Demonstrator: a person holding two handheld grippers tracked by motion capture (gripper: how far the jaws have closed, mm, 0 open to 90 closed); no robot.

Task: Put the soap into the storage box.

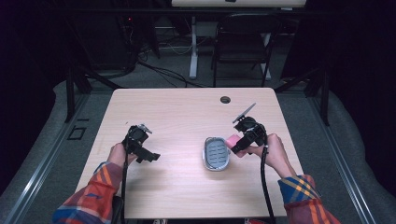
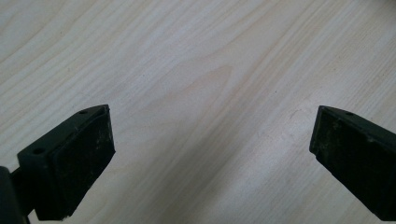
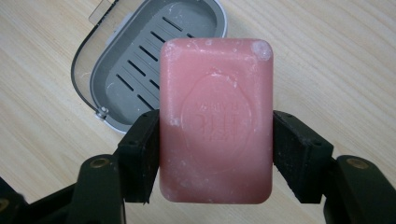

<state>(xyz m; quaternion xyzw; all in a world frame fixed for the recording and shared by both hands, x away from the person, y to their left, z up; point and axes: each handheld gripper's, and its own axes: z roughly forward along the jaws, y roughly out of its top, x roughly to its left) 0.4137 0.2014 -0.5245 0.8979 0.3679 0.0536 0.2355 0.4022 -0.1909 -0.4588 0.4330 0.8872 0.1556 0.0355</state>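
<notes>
The pale wooden surface (image 1: 187, 112) carries a grey oval plastic soap dish (image 1: 216, 153) with a slotted floor, lying right of centre with its long axis running away from the person. At its right rim the right tongs (image 1: 233, 145) pinch a pink rectangular bar of soap (image 3: 215, 119) by its two long sides, pads pressed flat against them. In the right gripper view the bar's long axis runs straight out along the jaws, its far end overlapping the dish, its stamped face towards the camera. The left tongs (image 2: 212, 154), well apart at the surface's left, are spread wide over bare wood, holding nothing.
</notes>
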